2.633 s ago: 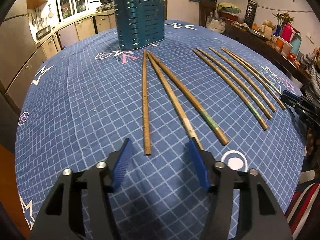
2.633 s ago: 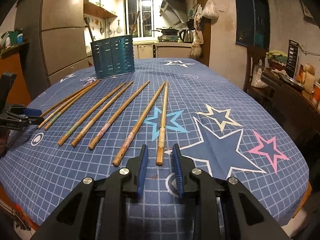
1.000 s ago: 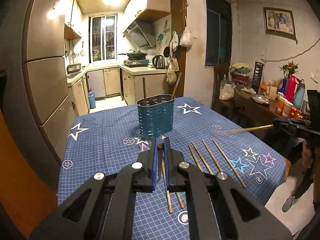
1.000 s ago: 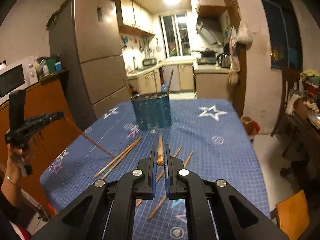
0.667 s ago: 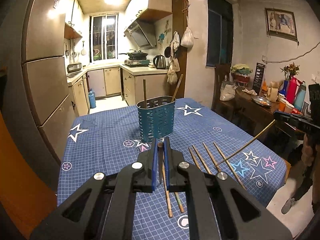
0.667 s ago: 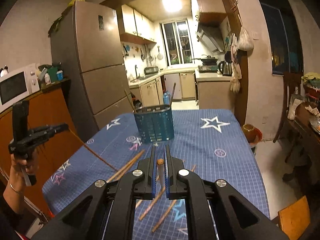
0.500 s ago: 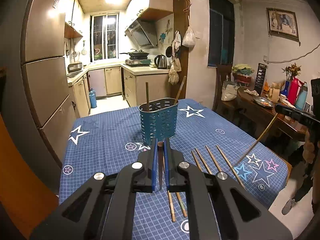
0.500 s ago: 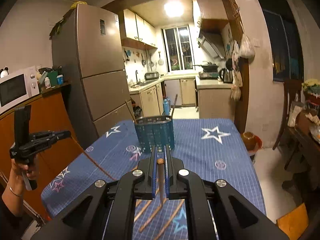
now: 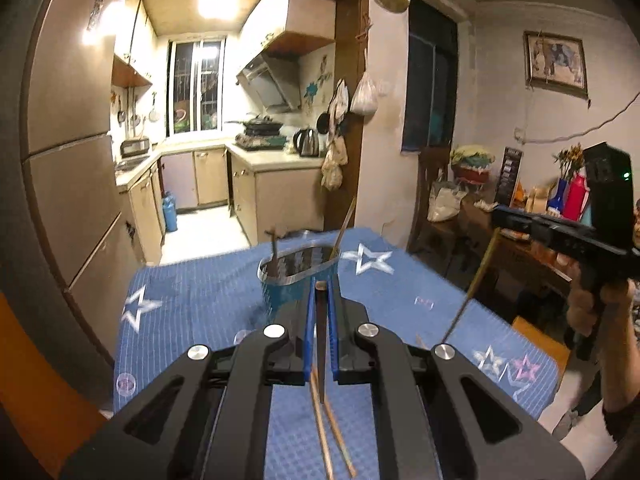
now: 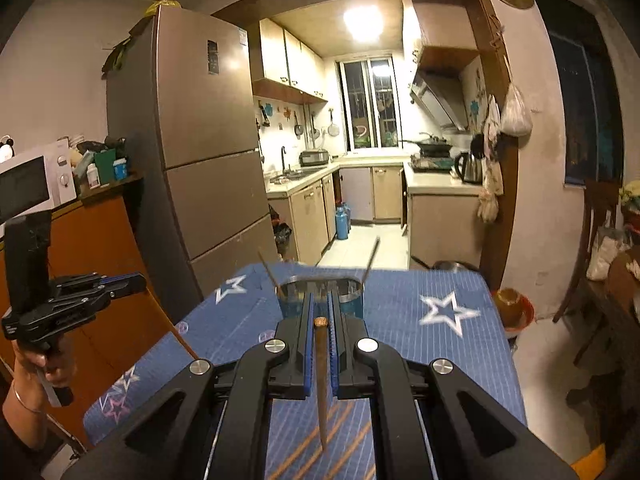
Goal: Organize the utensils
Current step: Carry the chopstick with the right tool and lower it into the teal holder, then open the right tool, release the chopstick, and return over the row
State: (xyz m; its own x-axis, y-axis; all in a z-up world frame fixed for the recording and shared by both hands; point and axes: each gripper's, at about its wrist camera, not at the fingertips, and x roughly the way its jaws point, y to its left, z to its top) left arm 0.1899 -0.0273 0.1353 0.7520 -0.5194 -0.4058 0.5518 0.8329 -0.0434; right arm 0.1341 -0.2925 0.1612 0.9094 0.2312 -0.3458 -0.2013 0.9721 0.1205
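Between my left claw (image 9: 320, 330) pads I grip one chopstick (image 9: 321, 344) hanging point down, and my right claw (image 10: 320, 340) pinches another chopstick (image 10: 321, 376) likewise. Beneath lie loose chopsticks (image 9: 332, 436) on the worktop (image 9: 192, 304); beyond stands the blue utensil holder (image 9: 294, 280).

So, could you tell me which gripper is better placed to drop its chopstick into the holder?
Probably the right gripper: its chopstick lines up with the blue utensil holder, while the left gripper sits slightly off-centre.

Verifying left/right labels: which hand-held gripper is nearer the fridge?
Left. The left hand-held gripper hangs beyond the table edge on the fridge side; the right hand-held gripper is at the table's opposite side.
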